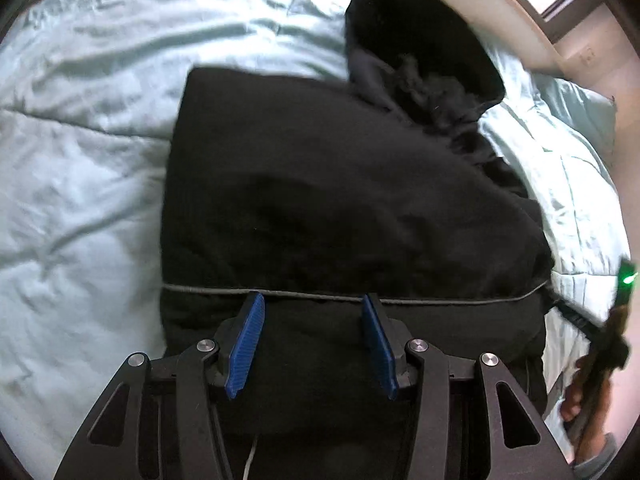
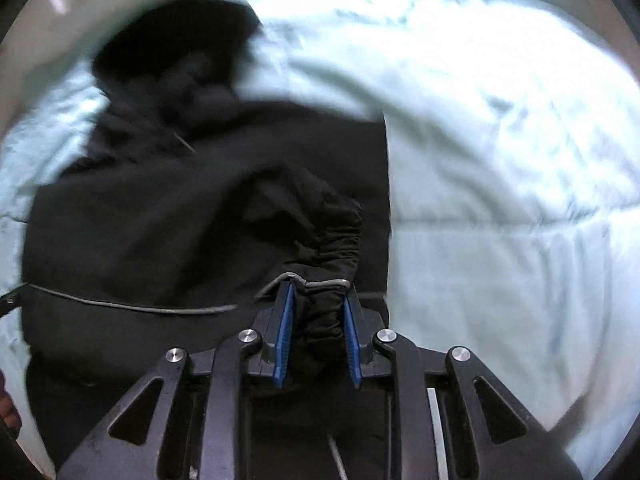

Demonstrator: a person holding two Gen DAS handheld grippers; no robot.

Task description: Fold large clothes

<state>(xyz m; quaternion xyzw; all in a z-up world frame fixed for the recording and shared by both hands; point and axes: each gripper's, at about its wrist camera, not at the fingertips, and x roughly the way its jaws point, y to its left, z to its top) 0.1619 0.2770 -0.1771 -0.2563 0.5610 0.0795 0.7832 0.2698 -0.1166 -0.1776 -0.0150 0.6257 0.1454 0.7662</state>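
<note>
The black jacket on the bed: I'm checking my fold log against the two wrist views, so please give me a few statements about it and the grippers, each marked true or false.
1. The left gripper has its jaws apart with no cloth pinched between them. True.
2. The right gripper is empty. False: its jaws are closed on a bunched, gathered part of the black jacket.
3. The jacket lies on a pale blue-green comforter. True.
4. The jacket's hood is tucked under the body, out of sight. False: it lies exposed at the far end.
5. A thin grey cord runs across the jacket near the left gripper's fingertips. True.
</note>
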